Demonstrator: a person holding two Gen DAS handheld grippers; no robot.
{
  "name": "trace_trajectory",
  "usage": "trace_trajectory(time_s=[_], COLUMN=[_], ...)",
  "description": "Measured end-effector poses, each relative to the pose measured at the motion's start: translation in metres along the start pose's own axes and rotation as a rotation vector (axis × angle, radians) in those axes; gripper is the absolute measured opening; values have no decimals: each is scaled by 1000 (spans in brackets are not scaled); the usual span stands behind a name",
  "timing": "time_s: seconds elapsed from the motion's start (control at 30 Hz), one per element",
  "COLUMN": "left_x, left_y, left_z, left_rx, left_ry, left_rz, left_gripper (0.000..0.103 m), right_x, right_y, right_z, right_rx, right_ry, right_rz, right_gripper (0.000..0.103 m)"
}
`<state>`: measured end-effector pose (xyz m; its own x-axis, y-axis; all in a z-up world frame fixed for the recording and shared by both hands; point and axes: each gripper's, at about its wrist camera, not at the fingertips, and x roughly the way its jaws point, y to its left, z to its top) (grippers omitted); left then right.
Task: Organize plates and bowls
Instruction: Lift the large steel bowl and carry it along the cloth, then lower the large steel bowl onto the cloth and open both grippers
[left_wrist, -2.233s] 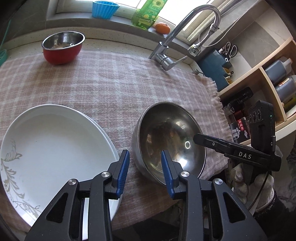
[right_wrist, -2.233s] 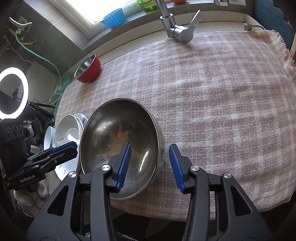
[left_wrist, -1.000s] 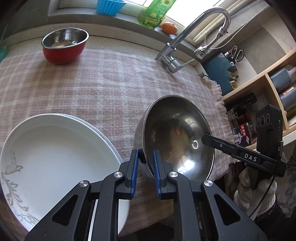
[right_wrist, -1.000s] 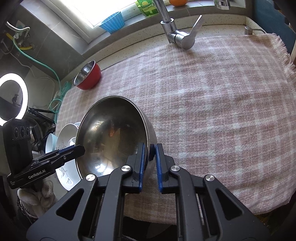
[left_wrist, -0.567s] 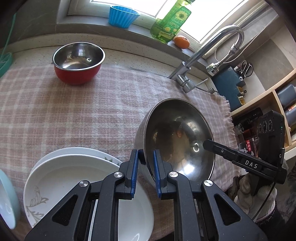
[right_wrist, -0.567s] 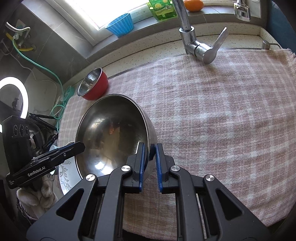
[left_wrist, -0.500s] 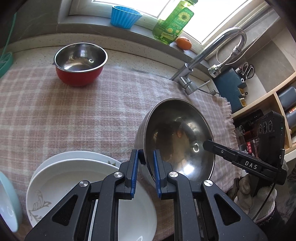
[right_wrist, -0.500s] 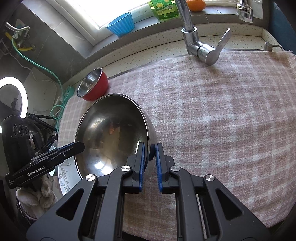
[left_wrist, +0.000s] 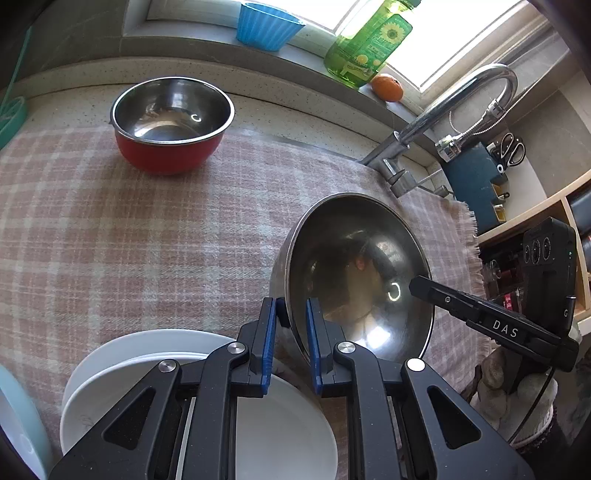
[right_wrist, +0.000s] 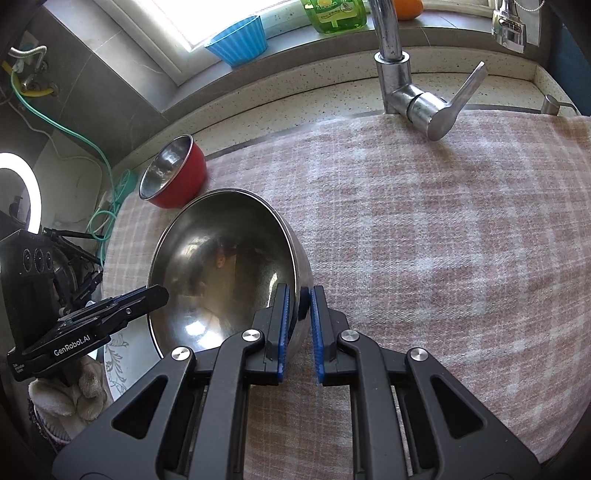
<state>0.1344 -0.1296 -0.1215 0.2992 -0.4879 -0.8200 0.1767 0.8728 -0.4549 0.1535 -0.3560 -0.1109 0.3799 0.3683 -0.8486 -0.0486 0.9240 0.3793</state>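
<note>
Two tools grip one large steel bowl (left_wrist: 354, 273) by opposite sides of its rim. From the left wrist view, the left tool (left_wrist: 290, 328) has its blue pads (left_wrist: 266, 343) closed narrow on the near-left rim, one pad inside the bowl and one outside, and the bowl sits tilted above the pink checked cloth (left_wrist: 147, 236) covering the table. Stacked white plates (left_wrist: 140, 354) lie just below and left of this tool, with a pale blue dish edge (left_wrist: 18, 417) at the far left. A red bowl with a steel interior (left_wrist: 171, 123) stands well apart near the back, below a blue cup (left_wrist: 267, 24), a green bottle (left_wrist: 369, 40) and an orange (left_wrist: 387, 86) on the windowsill. From the right wrist view, the right tool (right_wrist: 298, 328) pinches the bowl's (right_wrist: 221, 280) near-right rim in the same narrow hold; the left tool (right_wrist: 110, 321) reaches in from the opposite side. A tap (right_wrist: 410, 88) rises behind the cloth (right_wrist: 443, 240), and a plate with a leaf pattern (right_wrist: 116, 365) shows under the bowl.
</note>
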Motion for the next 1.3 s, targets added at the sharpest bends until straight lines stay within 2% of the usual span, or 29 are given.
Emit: trace_trajectory(time_s=[0.53, 0.57, 0.6, 0.63, 0.7, 0.73, 0.77, 0.93, 1.07, 1.13, 1.2, 1.3], left_x=[0, -1, -2, -4, -7, -9, -11, -20, -29, -35, -42, -52], left_y=[-2, -3, -3, -4, -4, -3, -3, 4, 14, 19, 25, 34], left_z=[2, 2, 3, 3, 5, 5, 6, 6, 8, 10, 15, 25], left_rx=[13, 18, 21, 23, 28, 29, 29, 20, 4, -4, -13, -14], left_ry=[7, 5, -1, -6, -13, -19, -23, -35, -54, -58, -61, -65], left_rz=[6, 6, 8, 13, 13, 16, 18, 23, 27, 34, 38, 50], left_gripper=[14, 14, 14, 16, 19, 22, 27, 31, 54, 55, 59, 66], right_x=[2, 0, -1, -3, -9, -13, -16, -23, -29, -32, -37, -42], right_y=[3, 3, 4, 5, 6, 7, 7, 9, 15, 20, 25, 38], right_z=[3, 4, 4, 5, 6, 7, 8, 11, 16, 20, 25, 36], right_rx=[-24, -27, -30, -32, -39, -42, -42, -37, -46, -53, -52, -58], right_ry=[2, -3, -10, -20, -54, -66, -72, -85, -93, -95, -105, -110], right_rz=[-13, -16, -19, -30, -38, -35, -31, -32, -20, -9, 15, 42], right_gripper=[14, 16, 27, 45, 65, 69, 69, 73, 73, 81, 85, 85])
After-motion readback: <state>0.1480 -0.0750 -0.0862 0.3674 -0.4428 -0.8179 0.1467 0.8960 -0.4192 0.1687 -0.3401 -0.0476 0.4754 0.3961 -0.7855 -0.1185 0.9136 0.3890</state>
